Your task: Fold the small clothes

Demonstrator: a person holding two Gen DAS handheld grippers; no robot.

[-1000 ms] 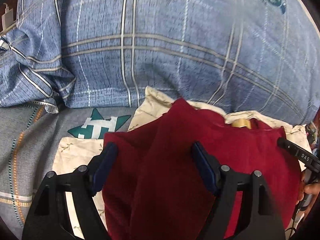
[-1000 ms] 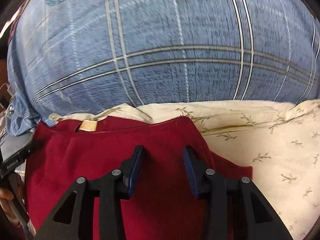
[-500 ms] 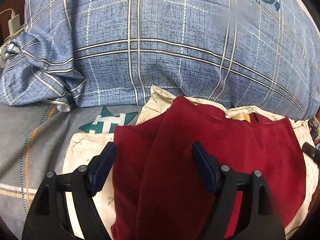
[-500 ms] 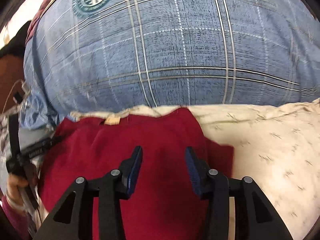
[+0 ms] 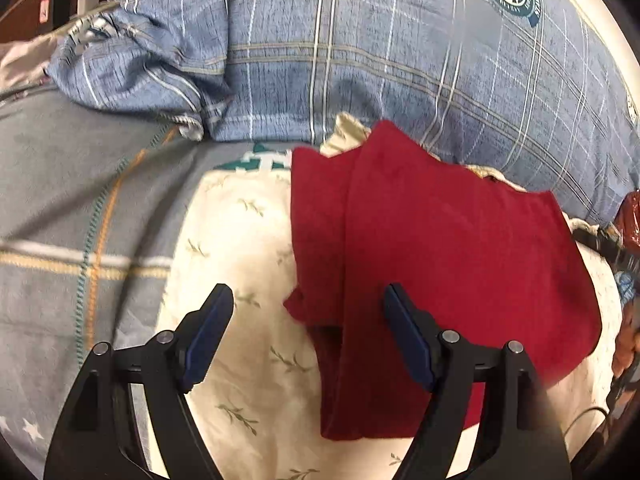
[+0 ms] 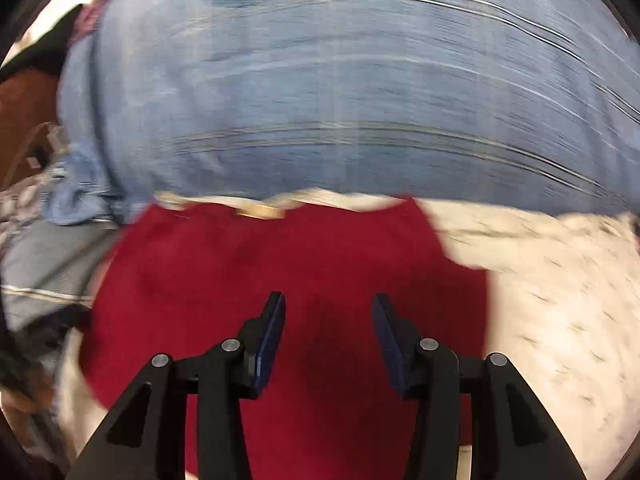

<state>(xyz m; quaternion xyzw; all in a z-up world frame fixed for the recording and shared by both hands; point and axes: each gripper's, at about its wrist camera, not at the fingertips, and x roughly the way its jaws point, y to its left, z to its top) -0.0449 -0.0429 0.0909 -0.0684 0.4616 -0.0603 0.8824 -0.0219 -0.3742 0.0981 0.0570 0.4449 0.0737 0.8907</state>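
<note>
My right gripper (image 6: pixel 328 320) hangs over the red garment (image 6: pixel 280 272), its jaws parted and holding nothing. The garment lies flat under and ahead of my fingers, a tan label (image 6: pixel 260 211) at its far edge. It rests on a cream leaf-print cloth (image 6: pixel 552 304) that spreads off to my right. Beyond it rises a blue plaid pillow (image 6: pixel 340 92), smeared by blur.

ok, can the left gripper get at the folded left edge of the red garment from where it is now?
Probably yes. The left gripper is open, and the red garment lies flat on the cream floral cloth with its folded edge between the fingers. Nothing covers that edge.
</note>
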